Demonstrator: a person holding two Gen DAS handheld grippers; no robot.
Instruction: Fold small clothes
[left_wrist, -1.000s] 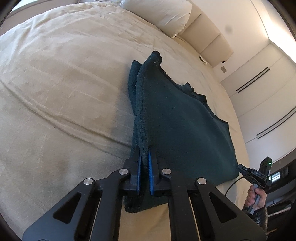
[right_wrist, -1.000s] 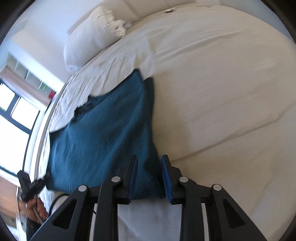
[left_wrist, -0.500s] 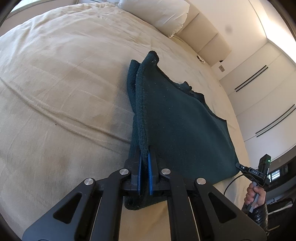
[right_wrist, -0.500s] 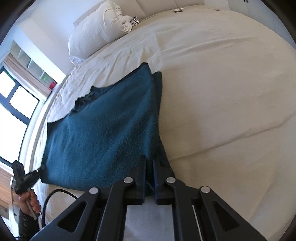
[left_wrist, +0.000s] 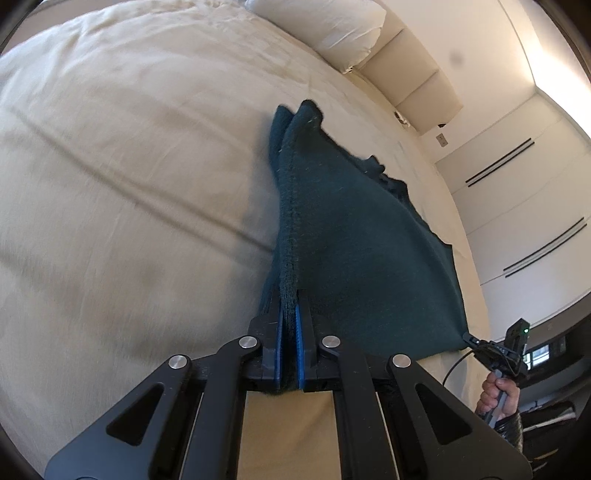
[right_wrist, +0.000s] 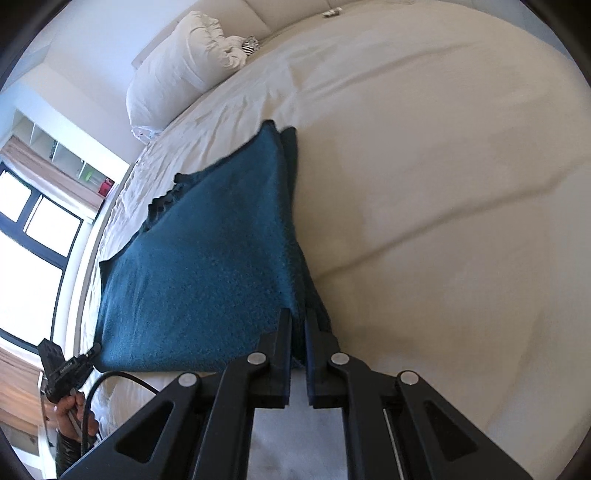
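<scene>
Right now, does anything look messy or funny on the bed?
Nothing really stands out. The blue cloth lies on the bed, pinched at two corners by the left gripper and right gripper. Its far edge looks a bit wavy, but nothing is torn or spilled.

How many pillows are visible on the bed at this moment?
1. A white pillow lies at the head of the bed, against the headboard, beyond the teal cloth; the left wrist view shows it too. Others may be out of frame.
</scene>
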